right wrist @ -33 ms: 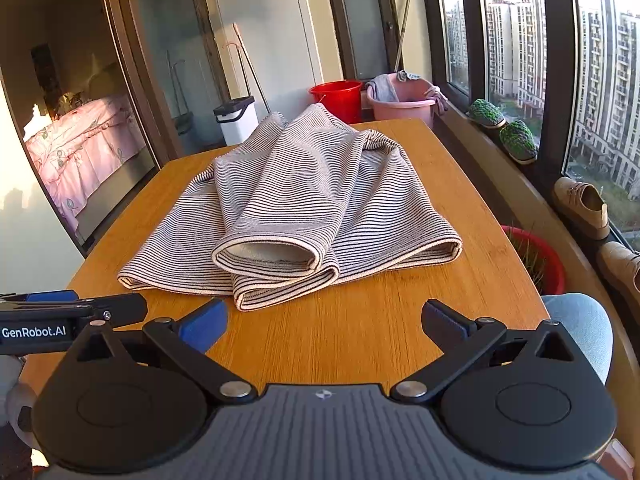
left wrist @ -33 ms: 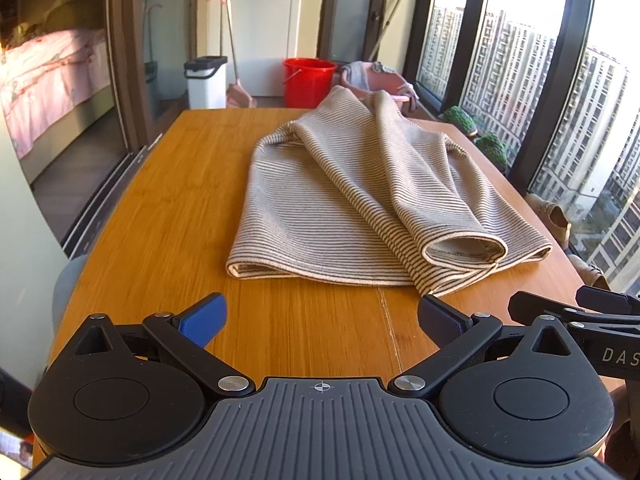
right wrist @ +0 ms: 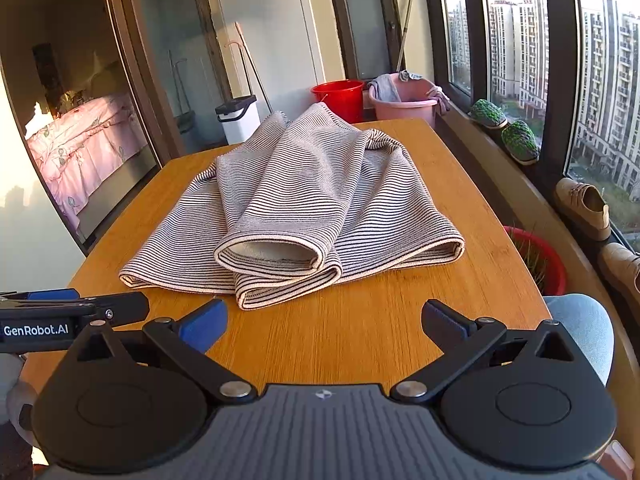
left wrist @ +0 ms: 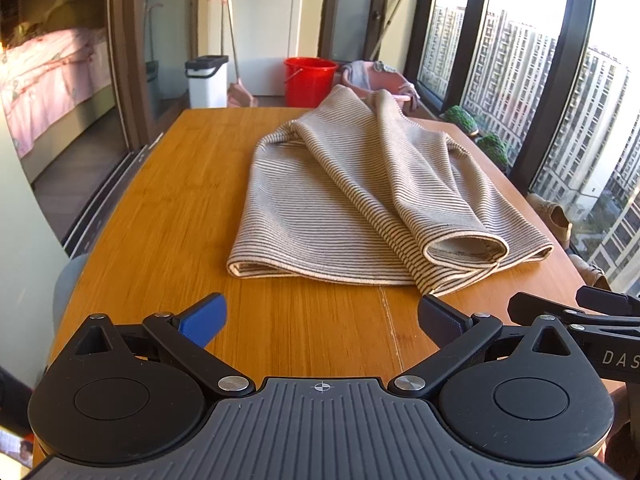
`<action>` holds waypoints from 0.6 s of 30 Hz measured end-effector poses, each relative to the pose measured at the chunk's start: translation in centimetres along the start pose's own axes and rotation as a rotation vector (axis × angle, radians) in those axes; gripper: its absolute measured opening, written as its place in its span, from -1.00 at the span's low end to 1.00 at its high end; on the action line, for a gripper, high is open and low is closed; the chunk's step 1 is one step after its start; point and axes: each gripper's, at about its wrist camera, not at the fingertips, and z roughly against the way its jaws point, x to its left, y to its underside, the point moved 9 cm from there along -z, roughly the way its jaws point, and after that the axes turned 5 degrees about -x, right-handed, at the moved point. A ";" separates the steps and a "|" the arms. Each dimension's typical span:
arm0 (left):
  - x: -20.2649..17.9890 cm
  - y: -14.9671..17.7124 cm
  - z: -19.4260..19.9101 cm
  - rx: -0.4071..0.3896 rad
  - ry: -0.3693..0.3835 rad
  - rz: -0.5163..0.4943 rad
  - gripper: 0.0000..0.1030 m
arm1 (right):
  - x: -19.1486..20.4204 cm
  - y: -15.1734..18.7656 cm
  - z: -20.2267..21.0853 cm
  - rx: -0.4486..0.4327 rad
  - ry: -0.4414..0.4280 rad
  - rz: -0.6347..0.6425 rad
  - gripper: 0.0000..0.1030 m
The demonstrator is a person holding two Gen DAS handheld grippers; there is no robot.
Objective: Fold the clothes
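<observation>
Holding both grippers low at the near edge of the table point(left wrist: 132, 216), we see the striped garment point(left wrist: 320, 208) lying mid-table, loosely heaped, its sleeves draped lengthwise over the body toward us. The left gripper point(left wrist: 322, 316) and right gripper point(right wrist: 324, 320) have fingers spread wide, holding nothing, just short of the garment's near hem.

We judge that pinching one layer of the doubled hem could drag the heap askew, and the loose sleeve cuff point(right wrist: 272, 250) could slide off.

Readable writing: "GenRobot.AI" on the left gripper's side; "DAS" on the right's, cut off.
</observation>
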 end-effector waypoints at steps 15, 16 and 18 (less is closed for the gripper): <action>0.4 0.4 -0.4 0.011 -0.036 -0.019 1.00 | 0.5 0.7 -0.1 0.011 0.042 0.027 1.00; 0.4 0.4 -0.4 0.013 -0.035 -0.018 1.00 | 0.5 0.7 -0.2 0.016 0.042 0.026 1.00; 0.4 0.5 -0.2 0.012 -0.033 -0.019 1.00 | 0.4 0.8 -0.4 0.027 0.041 0.024 1.00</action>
